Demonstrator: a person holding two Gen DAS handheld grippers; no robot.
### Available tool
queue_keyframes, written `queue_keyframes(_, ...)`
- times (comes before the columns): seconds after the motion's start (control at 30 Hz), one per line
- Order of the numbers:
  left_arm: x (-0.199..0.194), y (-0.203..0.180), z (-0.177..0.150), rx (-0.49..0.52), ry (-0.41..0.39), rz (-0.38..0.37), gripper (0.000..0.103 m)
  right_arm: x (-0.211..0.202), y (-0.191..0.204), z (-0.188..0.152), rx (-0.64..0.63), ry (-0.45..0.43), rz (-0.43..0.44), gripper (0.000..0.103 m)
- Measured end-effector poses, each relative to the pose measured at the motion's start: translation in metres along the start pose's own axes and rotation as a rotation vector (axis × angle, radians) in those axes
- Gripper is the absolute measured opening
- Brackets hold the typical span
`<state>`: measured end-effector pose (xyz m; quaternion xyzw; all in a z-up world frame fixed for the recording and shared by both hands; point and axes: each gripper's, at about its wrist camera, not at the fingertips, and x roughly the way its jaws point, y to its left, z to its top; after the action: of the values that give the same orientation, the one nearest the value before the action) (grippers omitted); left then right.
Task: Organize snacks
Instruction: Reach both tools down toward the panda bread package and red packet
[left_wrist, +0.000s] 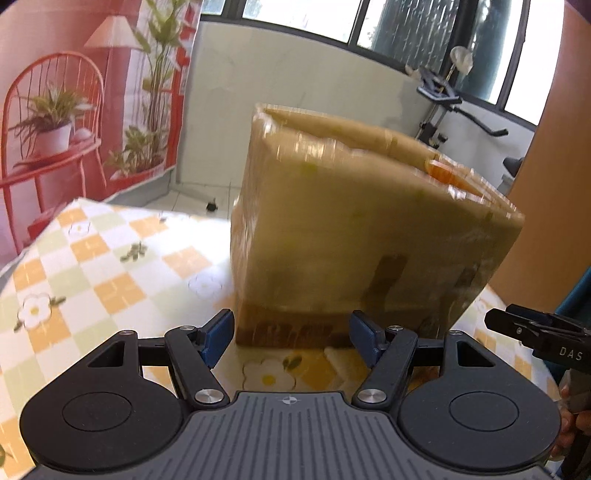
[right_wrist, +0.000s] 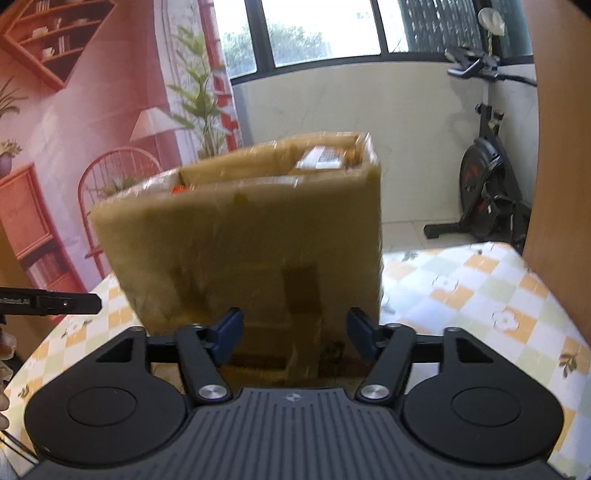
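The cardboard box (left_wrist: 369, 229) is where we begin: a tall brown carton wrapped in clear tape, standing upright on the table (left_wrist: 96, 258) just beyond both claws. Its top is open, and inside we see something orange (right_wrist: 181, 189) near the left rim and a pale packet with print (right_wrist: 319, 158) toward the far right corner; motion blur keeps us from naming either more exactly. Dark strips of tape run down the near wall.

Our left gripper (left_wrist: 291, 338) points at the lower near edge of the box. Its blue pads (left_wrist: 218, 334) stand well apart with nothing between them but tablecloth and the foot of the box beyond; they grip nothing. Our right gripper (right_wrist: 293, 336) faces the near wall of the box from a little further right. Its blue pads (right_wrist: 231, 332) are likewise spread, with the box wall seen behind the gap and not pressed by either pad, so it holds nothing. In each wrist view the other claw's black finger shows at the edge of the picture, so the two tools sit side by side near the box.

The table wears a cloth checked in orange, pale green and white with daisy prints. To the left hangs a backdrop (right_wrist: 74, 155) printed with a red chair, lamp and plants. At the far side, under a row of windows (right_wrist: 314, 29), stands an exercise bike (right_wrist: 484, 184) on the right.
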<state>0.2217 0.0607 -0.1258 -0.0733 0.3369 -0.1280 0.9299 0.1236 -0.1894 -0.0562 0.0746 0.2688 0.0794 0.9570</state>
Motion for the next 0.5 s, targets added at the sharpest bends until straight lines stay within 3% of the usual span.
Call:
queue_keyframes(0.3, 0.007, 0.005, -0.027, -0.028, 0.075, 0.019, 0.071, 0.017, 0.001, -0.03, -0.019, 0.1, 0.002, 0.088)
queue_keyframes(0.5, 0.011, 0.006, -0.046, -0.044, 0.12, 0.031, 0.071, 0.037, 0.006, -0.055, -0.082, 0.198, 0.002, 0.089)
